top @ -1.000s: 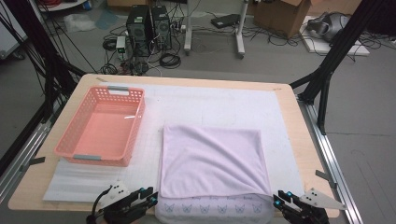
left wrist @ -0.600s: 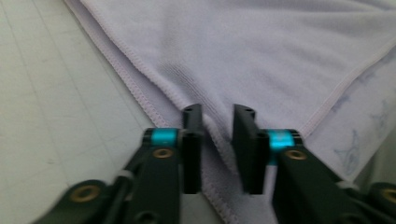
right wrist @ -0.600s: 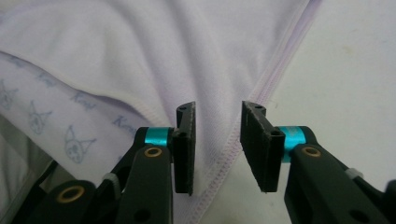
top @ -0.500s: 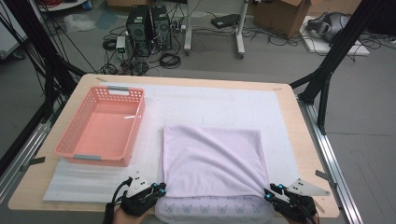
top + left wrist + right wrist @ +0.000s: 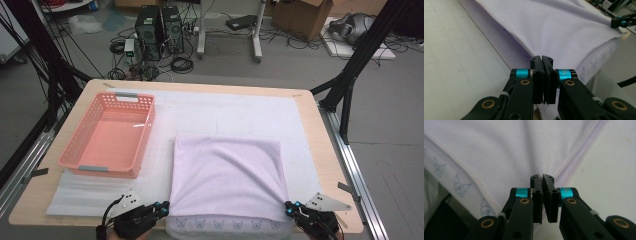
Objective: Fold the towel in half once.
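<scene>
A pale lilac towel (image 5: 227, 175) lies folded on the white mat, and its lower layer with small cat prints (image 5: 225, 224) hangs over the near table edge. My left gripper (image 5: 165, 205) is at the near left corner of the top layer. In the left gripper view its jaws (image 5: 541, 58) are shut on the towel's (image 5: 564, 27) hem. My right gripper (image 5: 289, 207) is at the near right corner. Its jaws (image 5: 542, 177) have just closed and pinch the stitched edge of the towel (image 5: 506, 147). The right gripper (image 5: 621, 21) also shows far off in the left gripper view.
An orange plastic basket (image 5: 107, 135) stands on the left half of the table with nothing in it. A white gridded mat (image 5: 225, 107) covers most of the wooden table (image 5: 320, 150). Beyond the far edge are computers, cables and black frame legs.
Both grippers have moved inward from outside the towel to its near corners. Their jaws have gone from open to shut on the cloth.
</scene>
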`<state>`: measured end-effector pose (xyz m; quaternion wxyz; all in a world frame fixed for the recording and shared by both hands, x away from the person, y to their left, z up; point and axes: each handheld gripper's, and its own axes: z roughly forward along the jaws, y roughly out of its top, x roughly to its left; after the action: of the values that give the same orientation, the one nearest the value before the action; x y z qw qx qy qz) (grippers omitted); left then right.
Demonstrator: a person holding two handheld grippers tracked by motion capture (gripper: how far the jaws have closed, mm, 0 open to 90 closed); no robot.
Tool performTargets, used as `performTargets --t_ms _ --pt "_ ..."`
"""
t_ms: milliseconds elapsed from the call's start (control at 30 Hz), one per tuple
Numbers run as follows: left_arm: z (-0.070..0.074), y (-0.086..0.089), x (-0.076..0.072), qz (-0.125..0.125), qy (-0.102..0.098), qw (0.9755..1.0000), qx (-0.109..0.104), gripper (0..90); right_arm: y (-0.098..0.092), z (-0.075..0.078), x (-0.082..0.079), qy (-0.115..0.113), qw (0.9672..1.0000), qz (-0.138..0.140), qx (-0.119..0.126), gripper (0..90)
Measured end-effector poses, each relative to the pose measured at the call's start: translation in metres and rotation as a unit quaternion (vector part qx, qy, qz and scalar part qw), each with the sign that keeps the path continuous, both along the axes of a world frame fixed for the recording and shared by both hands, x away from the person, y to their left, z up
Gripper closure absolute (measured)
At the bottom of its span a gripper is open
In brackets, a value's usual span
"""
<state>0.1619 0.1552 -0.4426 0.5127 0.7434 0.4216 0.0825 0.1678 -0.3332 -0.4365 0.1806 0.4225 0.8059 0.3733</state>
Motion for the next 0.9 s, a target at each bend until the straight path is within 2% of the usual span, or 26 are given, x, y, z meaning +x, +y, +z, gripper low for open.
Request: performTargets --t_ms 200,333,400,467,533,600,733,800,900 --pt "0.001 0.006 -0.023 -0.013 0.001 0.9999 -0.007 87.6 -0.004 0.006 -0.015 0.006 0.9999 0.008 0.011 86.3" --pt "0.0 0.008 -0.035 -0.023 0.004 0.9997 -0.005 87.4 -0.003 0.01 -0.026 0.012 0.9998 0.016 0.003 86.3" --pt "-0.002 0.008 -0.035 -0.028 0.006 0.9996 -0.004 87.3 -0.003 0.01 -0.031 0.017 0.9997 0.019 -0.006 86.3" --pt "-0.004 0.007 -0.032 -0.032 0.0 0.9995 -0.006 85.8 -0.004 0.007 -0.031 0.024 0.9996 0.017 -0.004 84.9" --pt "-0.004 0.007 -0.026 -0.022 -0.006 0.9997 -0.005 72.6 -0.003 0.006 -0.028 0.017 0.9998 0.009 0.003 69.6" --pt "-0.002 0.007 -0.02 -0.015 -0.02 0.9996 -0.012 60.6 -0.004 0.008 -0.022 0.004 0.9996 -0.006 0.027 63.4" --pt "0.0 0.006 0.0 -0.01 -0.04 0.9989 -0.022 50.8 -0.006 0.011 -0.004 -0.023 0.9984 -0.036 0.038 64.5" --pt "0.003 0.006 0.01 -0.015 -0.049 0.9983 -0.028 47.3 -0.008 0.01 0.009 -0.025 0.9976 -0.052 0.038 65.3" --pt "0.011 0.005 0.018 -0.004 -0.063 0.9977 -0.026 46.1 -0.01 0.008 0.025 -0.023 0.997 -0.066 0.035 66.6"
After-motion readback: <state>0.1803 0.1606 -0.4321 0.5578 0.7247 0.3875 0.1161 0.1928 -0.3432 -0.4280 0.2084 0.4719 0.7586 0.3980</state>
